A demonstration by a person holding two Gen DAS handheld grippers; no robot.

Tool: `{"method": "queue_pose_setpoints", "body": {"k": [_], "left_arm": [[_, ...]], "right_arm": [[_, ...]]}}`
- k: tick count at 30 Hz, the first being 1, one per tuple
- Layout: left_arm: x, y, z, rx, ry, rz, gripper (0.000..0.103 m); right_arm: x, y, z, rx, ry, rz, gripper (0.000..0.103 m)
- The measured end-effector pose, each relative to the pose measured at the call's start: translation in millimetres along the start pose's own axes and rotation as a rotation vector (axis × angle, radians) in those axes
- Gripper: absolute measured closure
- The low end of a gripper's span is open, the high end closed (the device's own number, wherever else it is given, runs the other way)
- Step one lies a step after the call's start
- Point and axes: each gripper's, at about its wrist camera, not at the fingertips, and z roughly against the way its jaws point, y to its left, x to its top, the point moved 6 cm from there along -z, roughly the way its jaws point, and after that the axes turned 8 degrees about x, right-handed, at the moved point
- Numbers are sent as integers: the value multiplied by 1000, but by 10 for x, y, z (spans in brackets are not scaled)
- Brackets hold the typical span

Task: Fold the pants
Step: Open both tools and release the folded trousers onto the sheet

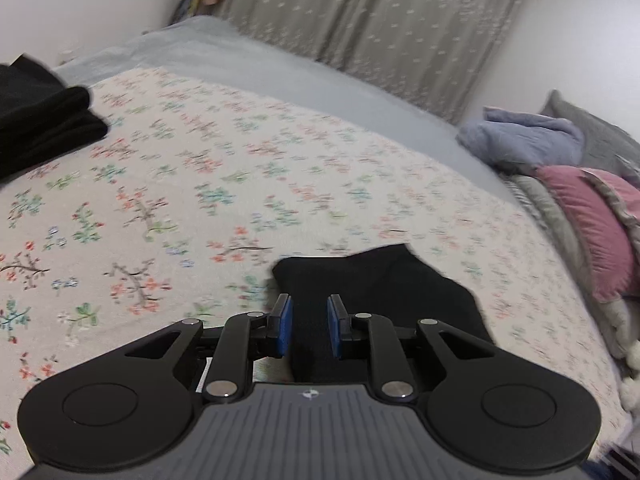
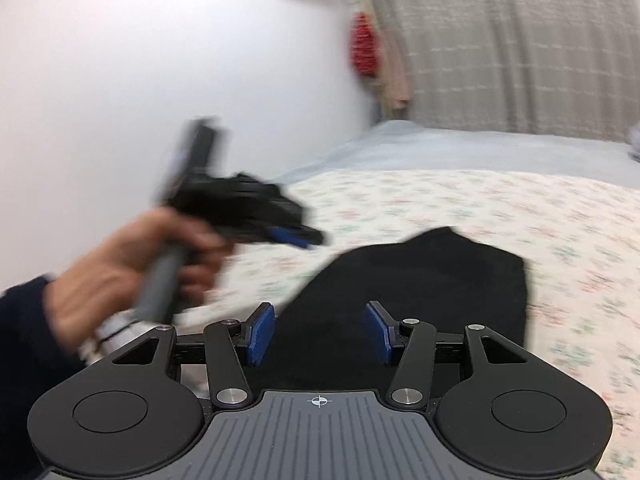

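Observation:
Black pants (image 1: 384, 300) lie folded into a compact bundle on the floral bedspread (image 1: 180, 200), just ahead of my left gripper (image 1: 309, 326). The left jaws stand apart with blue pads and hold nothing. In the right wrist view the same pants (image 2: 420, 300) lie ahead of my right gripper (image 2: 320, 332), which is open and empty above them. The left gripper (image 2: 296, 236) shows blurred in a hand at left, raised above the bed.
A second stack of black clothing (image 1: 44, 124) sits at the bed's far left. Pink and grey pillows (image 1: 588, 232) and a blue blanket (image 1: 524, 140) lie at the right. A curtain (image 1: 380, 32) and white walls stand behind the bed.

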Motion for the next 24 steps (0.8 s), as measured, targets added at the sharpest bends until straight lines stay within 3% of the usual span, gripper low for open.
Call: {"method": "queue_pose_setpoints", "body": {"k": [4,7,13,22,24], "left_arm": [[-106,-336,140,-75,-26,-92,79],[-252,-552,123,-89,-13,-158,79],[-551,-577,-248,54,107,-239,80],[-648,-466,-223,132,104,-259,80],[-633,-479,-122,110,87,-234,80]], "right_arm": [[-237,-327,-199,-100,65,-27,54],[-479,-448,-342,-118,132,-55,58],[-635,-407,-429,-123,175,-38,58],[-728,-362,-457,-127,190,-6,57],[-721,-369,-443,-120,192,-7,57]]}}
